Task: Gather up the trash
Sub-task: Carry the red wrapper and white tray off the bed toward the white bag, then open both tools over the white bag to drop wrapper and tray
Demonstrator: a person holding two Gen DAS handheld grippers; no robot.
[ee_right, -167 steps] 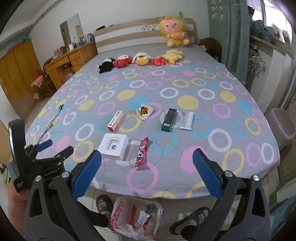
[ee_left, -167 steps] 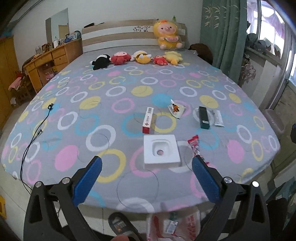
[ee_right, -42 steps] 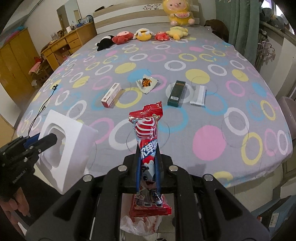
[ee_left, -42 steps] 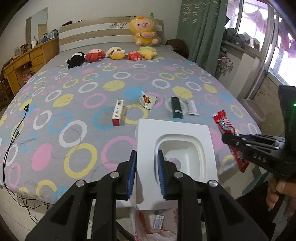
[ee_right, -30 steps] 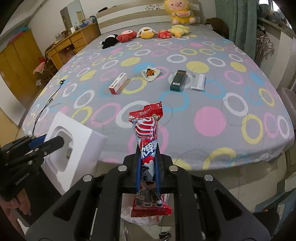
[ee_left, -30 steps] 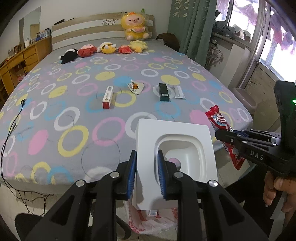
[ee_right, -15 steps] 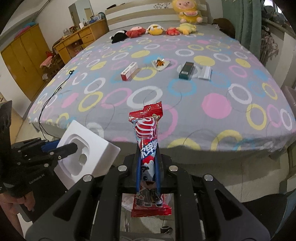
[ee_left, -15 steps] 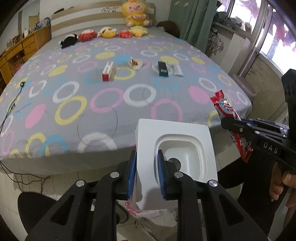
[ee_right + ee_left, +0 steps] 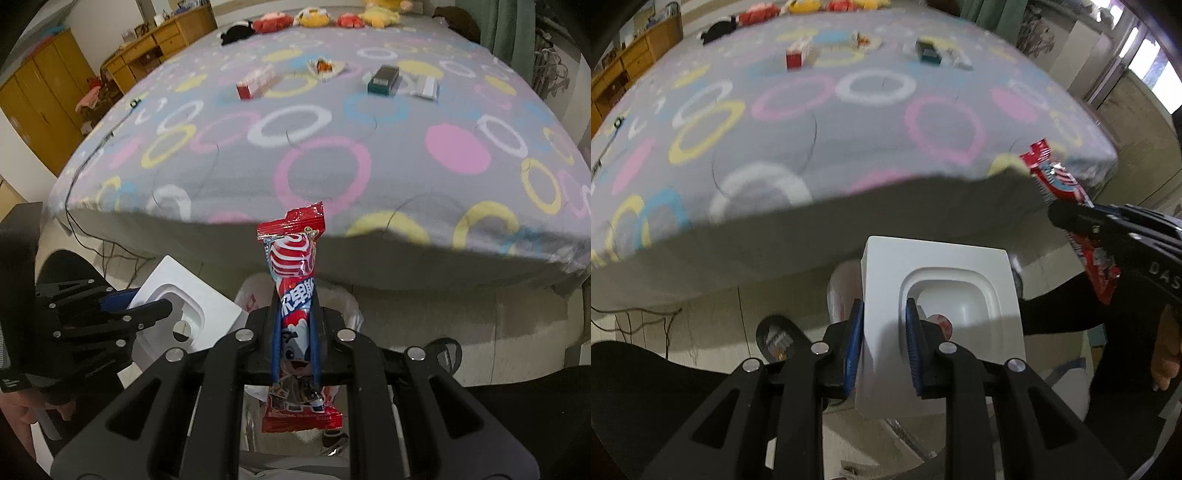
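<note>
My left gripper (image 9: 884, 317) is shut on one edge of a white moulded packaging tray (image 9: 945, 295), held over the floor in front of the bed. The same tray (image 9: 192, 299) shows at the left of the right wrist view. My right gripper (image 9: 295, 321) is shut on a red candy wrapper (image 9: 293, 266) that stands up between its pads; that wrapper (image 9: 1067, 195) also shows at the right of the left wrist view. Below both grippers, a white plastic bag (image 9: 332, 299) sits on the floor, mostly hidden. A red box (image 9: 255, 83), a snack packet (image 9: 325, 66), a dark green box (image 9: 384, 79) and a white packet (image 9: 424, 88) lie on the bed.
The bed (image 9: 332, 147), with a grey sheet of coloured rings, fills the upper half of both views; its front edge hangs just beyond the grippers. A black cable (image 9: 92, 147) runs off its left side. Slippers (image 9: 775, 332) lie on the tiled floor. Wooden drawers (image 9: 159, 37) stand at the far left.
Both grippers have sunk below the bed's front edge and tilted more downward, each still holding its item. The floor and the bag's rim have come into sight beneath them.
</note>
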